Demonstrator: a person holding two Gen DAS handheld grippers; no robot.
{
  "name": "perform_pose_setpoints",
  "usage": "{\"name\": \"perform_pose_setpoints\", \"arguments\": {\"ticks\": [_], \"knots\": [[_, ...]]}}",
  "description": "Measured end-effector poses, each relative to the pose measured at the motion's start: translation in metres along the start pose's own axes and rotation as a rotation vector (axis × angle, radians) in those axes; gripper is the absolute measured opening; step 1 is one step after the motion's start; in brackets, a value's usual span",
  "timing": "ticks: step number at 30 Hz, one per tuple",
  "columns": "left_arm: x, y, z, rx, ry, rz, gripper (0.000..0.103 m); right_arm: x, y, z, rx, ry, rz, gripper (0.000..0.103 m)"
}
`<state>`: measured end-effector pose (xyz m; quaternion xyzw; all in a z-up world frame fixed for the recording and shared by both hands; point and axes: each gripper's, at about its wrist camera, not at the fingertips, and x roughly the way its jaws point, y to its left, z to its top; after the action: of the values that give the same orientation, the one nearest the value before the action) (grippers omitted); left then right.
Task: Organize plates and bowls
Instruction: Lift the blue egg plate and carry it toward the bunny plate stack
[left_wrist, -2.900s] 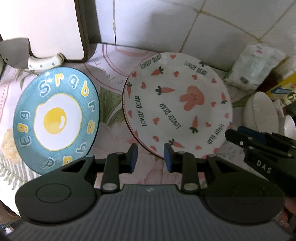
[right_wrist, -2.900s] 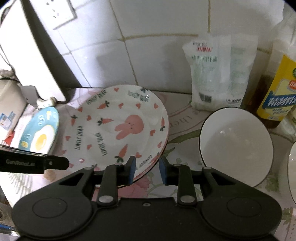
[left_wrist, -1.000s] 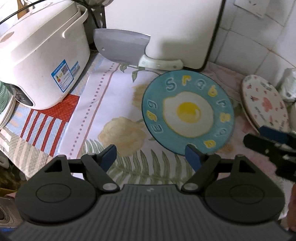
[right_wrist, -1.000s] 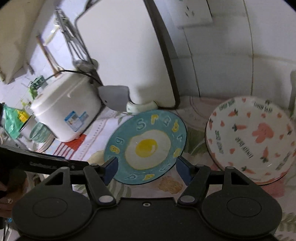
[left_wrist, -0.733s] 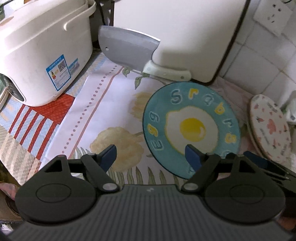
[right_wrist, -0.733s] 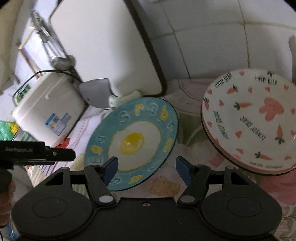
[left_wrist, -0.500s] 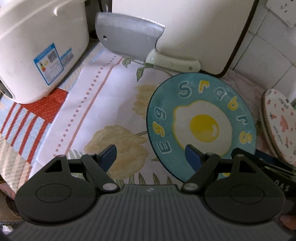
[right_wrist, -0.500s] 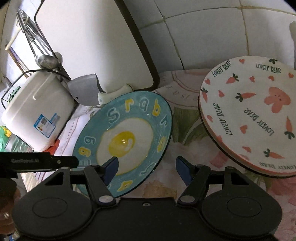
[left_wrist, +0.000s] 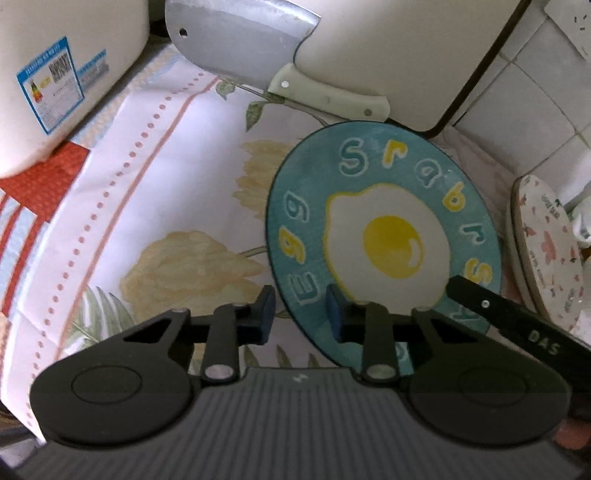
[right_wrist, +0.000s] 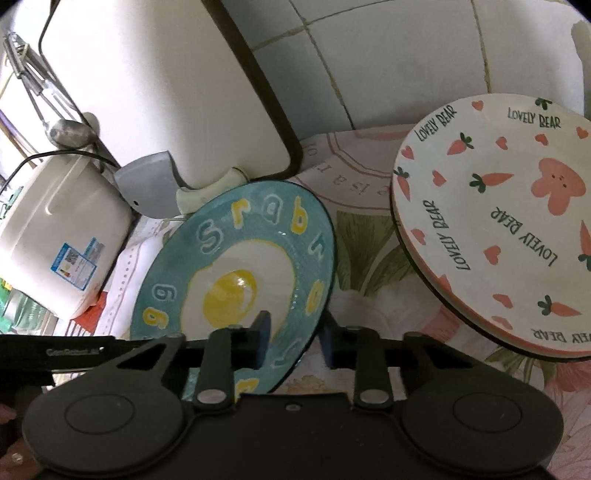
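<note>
The egg plate (left_wrist: 384, 236) lies flat on the floral cloth (left_wrist: 177, 206), beside the bunny plates (right_wrist: 491, 229). Both grippers are closing over its near rim: the left gripper (left_wrist: 300, 314) straddles one edge, the right gripper (right_wrist: 293, 341) the other (neither clearly pinching yet).

Each wrist camera looked steeply down from close above the counter, toward the far wall. Both views shared the egg plate (left_wrist: 384, 236) (right_wrist: 240, 284).
</note>
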<state>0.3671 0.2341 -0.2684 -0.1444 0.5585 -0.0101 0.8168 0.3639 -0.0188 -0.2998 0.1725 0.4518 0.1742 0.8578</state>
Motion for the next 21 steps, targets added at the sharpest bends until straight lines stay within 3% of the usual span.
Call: {"name": "perform_pose_setpoints", "arguments": {"ticks": [3, 11, 21], "knots": [[0.001, -0.005, -0.001, 0.017, -0.013, 0.004, 0.029, 0.001, -0.006, 0.004, 0.037, 0.016, -0.002, 0.020], [0.000, -0.010, 0.000, 0.054, -0.009, 0.025, 0.029, 0.008, -0.001, 0.024, -0.026, 0.150, -0.009, 0.021], [-0.014, -0.012, -0.007, 0.105, -0.019, -0.006, 0.029, -0.015, 0.012, 0.017, -0.022, 0.134, -0.047, 0.021]]}}
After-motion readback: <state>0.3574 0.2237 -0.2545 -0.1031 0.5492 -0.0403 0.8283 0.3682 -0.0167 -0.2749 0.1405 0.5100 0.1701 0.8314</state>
